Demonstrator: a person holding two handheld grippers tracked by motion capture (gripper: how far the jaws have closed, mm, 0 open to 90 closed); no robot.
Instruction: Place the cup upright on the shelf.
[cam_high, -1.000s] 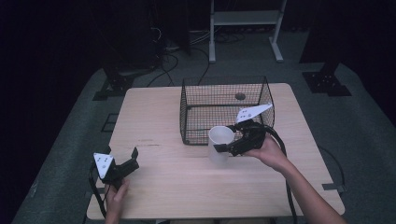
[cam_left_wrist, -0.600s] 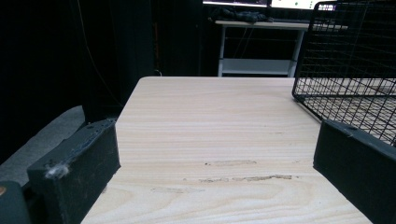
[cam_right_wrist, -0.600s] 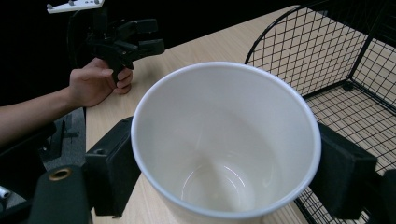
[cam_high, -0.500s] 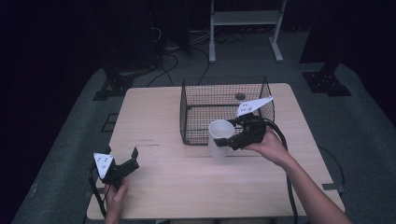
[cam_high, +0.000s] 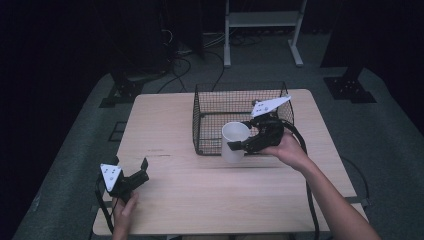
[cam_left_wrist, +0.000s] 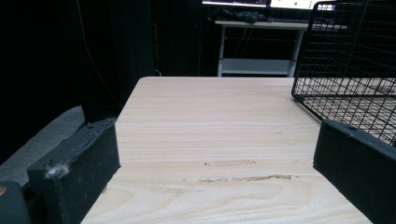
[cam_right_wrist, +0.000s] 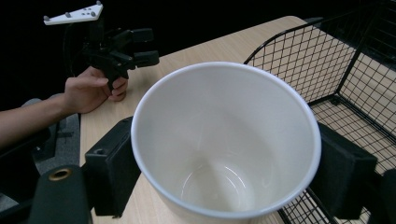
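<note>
The white cup (cam_high: 234, 141) is plain and glossy, round-rimmed, wider at the mouth than at the base, and empty. The right tongs (cam_high: 243, 146) grip it from both sides, one black jaw pressed on each outer wall, and hold it upright with its mouth up. In the high view it is at the front wall of the black wire basket (cam_high: 207, 102), about level with the top rim and overlapping the mesh, so whether it is above the basket's edge or just in front of it cannot be told.

The basket stands on the far right part of the light wooden table (cam_high: 165, 130). To its left and in front the tabletop is bare wood right out to the edges. The left tongs (cam_high: 141, 172) are near the front left corner, well apart from the cup, jaws wide open with nothing between them.

The right gripper view looks down into the cup (cam_right_wrist: 224, 144), showing its clean white inside, the mesh close at the right and the left tongs (cam_right_wrist: 144, 46) in a hand (cam_right_wrist: 93, 91) farther off. The left gripper view shows faint scuff marks (cam_left_wrist: 238, 175) on the wood and the basket's (cam_left_wrist: 345, 70) near corner.
</note>
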